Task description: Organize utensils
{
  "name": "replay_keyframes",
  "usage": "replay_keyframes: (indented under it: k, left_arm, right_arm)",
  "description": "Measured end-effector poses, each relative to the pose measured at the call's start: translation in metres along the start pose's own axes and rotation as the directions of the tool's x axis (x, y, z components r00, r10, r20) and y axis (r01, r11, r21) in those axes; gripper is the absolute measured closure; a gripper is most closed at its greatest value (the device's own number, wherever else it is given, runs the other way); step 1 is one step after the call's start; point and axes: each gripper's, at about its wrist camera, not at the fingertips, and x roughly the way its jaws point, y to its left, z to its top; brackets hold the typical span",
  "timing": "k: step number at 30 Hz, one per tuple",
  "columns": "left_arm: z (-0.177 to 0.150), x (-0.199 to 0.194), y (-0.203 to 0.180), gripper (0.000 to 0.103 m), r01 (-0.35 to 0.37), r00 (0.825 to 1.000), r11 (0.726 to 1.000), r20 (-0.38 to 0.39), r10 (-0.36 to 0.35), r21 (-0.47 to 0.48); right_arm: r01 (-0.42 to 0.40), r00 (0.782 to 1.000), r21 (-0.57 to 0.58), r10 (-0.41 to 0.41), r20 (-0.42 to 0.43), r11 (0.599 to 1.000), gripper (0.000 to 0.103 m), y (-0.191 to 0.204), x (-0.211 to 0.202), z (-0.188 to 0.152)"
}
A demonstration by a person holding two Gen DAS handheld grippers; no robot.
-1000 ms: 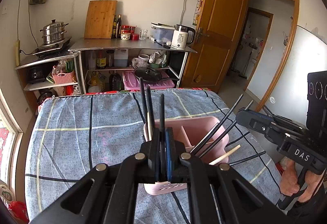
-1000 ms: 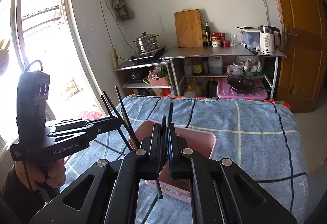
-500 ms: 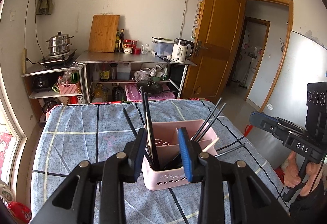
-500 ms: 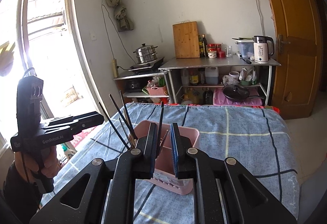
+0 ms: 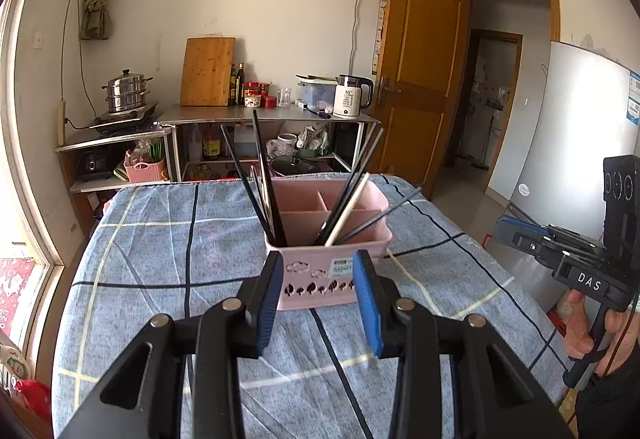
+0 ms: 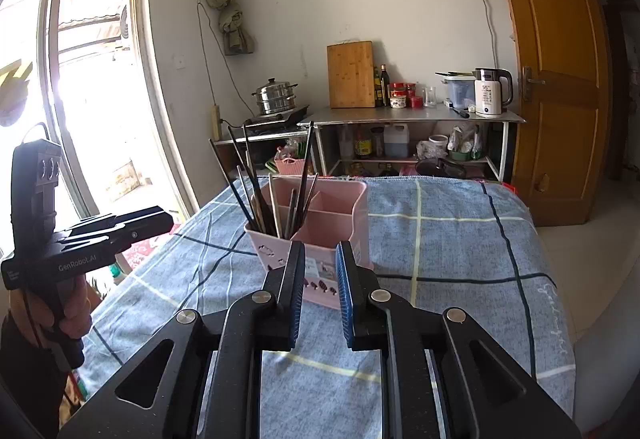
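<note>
Both grippers have let go and drawn back from the pink utensil caddy (image 5: 330,239) since a second ago, when each was clamped on a black chopstick over it. Now the left gripper (image 5: 319,295) hangs just short of the caddy's near wall with its blue-padded fingers (image 5: 266,303) spread wide and nothing between them. The right gripper (image 6: 320,289) also stands parted, more narrowly, and holds nothing, its tips close to the caddy's near right corner. The caddy sits on the blue checked tablecloth (image 5: 160,251), around the middle of the table. Black chopsticks (image 5: 264,183) stand in its near compartment: in the left wrist view one bunch leans to the left and another to the right, and among the right-hand bunch a pale chopstick (image 5: 347,209) leans too. The two far compartments show only bare pink walls from this angle. In the right wrist view the same black sticks (image 6: 250,191) crowd the left side of the caddy. Far behind, a metal shelf unit (image 6: 416,117) against the wall carries a wooden cutting board (image 6: 350,75) and a white kettle (image 6: 490,93).
</note>
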Motion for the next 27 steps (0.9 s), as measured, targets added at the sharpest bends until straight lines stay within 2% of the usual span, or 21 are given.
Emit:
replay_keyframes:
  k: [7,14,23,27]
  left_arm:
    - [-0.040,-0.018,-0.020,0.064,-0.004,1.000,1.000,-0.002,0.004,-0.005]
    - [-0.074,-0.032,-0.032,0.061,-0.043,0.999,0.999,-0.002,0.043,-0.007]
    - [-0.104,-0.042,-0.035,0.061,-0.114,0.993,0.993,0.008,0.114,-0.009]
    - [-0.112,-0.046,-0.035,0.061,-0.112,0.994,0.994,0.008,0.112,-0.016]
  right_arm:
    - [-0.003,1.000,0.004,0.003,-0.018,1.000,0.086,0.016,-0.014,-0.035]
    - [0.009,1.000,0.001,-0.009,-0.022,1.000,0.083,0.033,-0.027,-0.064]
    - [0.044,0.998,0.002,-0.044,-0.035,0.999,0.082,0.047,-0.034,-0.098]
    - [0.069,0.997,-0.023,-0.070,-0.035,0.997,0.082,0.051,-0.034,-0.109]
